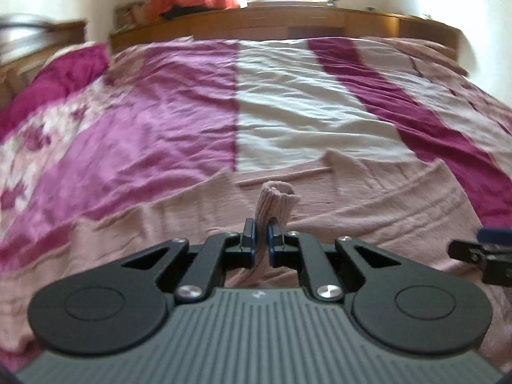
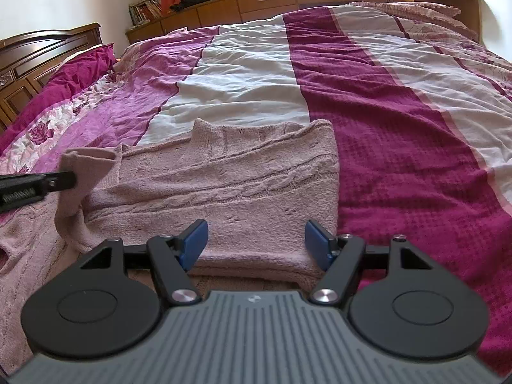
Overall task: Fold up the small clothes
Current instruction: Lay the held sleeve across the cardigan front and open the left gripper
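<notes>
A pale pink knitted sweater (image 2: 243,176) lies on the bed, its right part folded over. My left gripper (image 1: 261,235) is shut on the sweater's sleeve (image 1: 276,201), whose cuff stands up past the pads. In the right wrist view that sleeve (image 2: 89,176) hangs lifted from the left gripper (image 2: 68,180) at the left edge. My right gripper (image 2: 254,240) is open, its blue pads (image 2: 195,238) standing over the sweater's near folded edge with nothing pinched. Its tip (image 1: 480,249) shows at the right edge of the left wrist view.
The bed carries a striped cover (image 2: 368,102) in magenta, white and purple. A magenta pillow (image 2: 76,73) and wooden headboard (image 2: 38,51) are at the left. A wooden shelf unit (image 2: 288,0) with books runs along the far side under a curtained window.
</notes>
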A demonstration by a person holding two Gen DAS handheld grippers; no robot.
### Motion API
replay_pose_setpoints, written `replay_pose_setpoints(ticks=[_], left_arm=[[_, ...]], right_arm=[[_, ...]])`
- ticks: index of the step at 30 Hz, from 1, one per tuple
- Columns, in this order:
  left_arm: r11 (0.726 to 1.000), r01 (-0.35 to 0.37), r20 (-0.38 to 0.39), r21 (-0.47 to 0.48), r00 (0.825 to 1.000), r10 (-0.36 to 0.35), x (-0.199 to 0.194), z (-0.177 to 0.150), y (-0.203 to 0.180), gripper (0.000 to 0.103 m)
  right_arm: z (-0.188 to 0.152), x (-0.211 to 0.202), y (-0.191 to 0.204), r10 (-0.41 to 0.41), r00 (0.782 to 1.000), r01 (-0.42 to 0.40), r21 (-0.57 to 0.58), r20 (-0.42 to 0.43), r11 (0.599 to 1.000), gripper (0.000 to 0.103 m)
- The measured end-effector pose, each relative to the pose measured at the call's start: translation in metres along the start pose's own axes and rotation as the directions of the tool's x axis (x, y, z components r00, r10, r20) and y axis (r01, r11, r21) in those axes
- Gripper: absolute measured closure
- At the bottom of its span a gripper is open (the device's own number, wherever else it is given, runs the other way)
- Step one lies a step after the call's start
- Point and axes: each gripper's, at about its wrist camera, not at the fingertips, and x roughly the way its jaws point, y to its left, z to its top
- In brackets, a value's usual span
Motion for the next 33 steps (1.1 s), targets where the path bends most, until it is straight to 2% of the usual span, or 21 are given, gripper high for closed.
replay_pose_setpoints(ticks=[7, 14, 17, 22, 26, 30, 33], left_arm=[[0.985, -0.06, -0.064, -0.163, 0.997, 0.05, -0.001, -0.008, 0.051, 0.094], [0.964, -0.126, -0.168, -0.234, 0.982, 0.087, 0.006, -0.028, 0.084, 0.092], [0.955, -0.144, -0.196, -0.26, 0.976, 0.094, 0.007, -0.035, 0.093, 0.087], [0.938, -0.122, -0.185, -0.326, 0.981, 0.063, 0.006, -0.041, 0.104, 0.07], [0.926, -0.101, -0.161, -0.365, 0.986, 0.044, 0.003, -0.043, 0.109, 0.067], [0.92, -0.082, -0.142, -0.382, 0.989, 0.029, 0.003, -0.045, 0.111, 0.067], [0.903, -0.084, -0.135, -0.421, 0.99, 0.029, 0.005, -0.047, 0.116, 0.067]], right_arm=[[0.0, 0.0, 0.0, -0.002, 1.0, 0.002, -0.005, 0.0, 1.0, 0.029], [-0.002, 0.001, 0.001, -0.013, 1.0, 0.013, -0.022, -0.001, 1.0, 0.029], [-0.002, 0.002, 0.002, -0.017, 1.0, 0.017, -0.032, 0.0, 0.999, 0.029], [-0.002, 0.002, 0.003, -0.017, 1.0, 0.017, -0.031, 0.0, 0.999, 0.029], [0.0, -0.003, 0.002, -0.015, 1.0, 0.015, -0.016, -0.009, 1.0, 0.029], [0.001, -0.029, -0.004, 0.062, 0.998, -0.061, 0.068, -0.012, 0.996, 0.029], [-0.001, -0.039, -0.014, 0.136, 0.99, -0.128, 0.176, -0.035, 0.976, 0.029]])
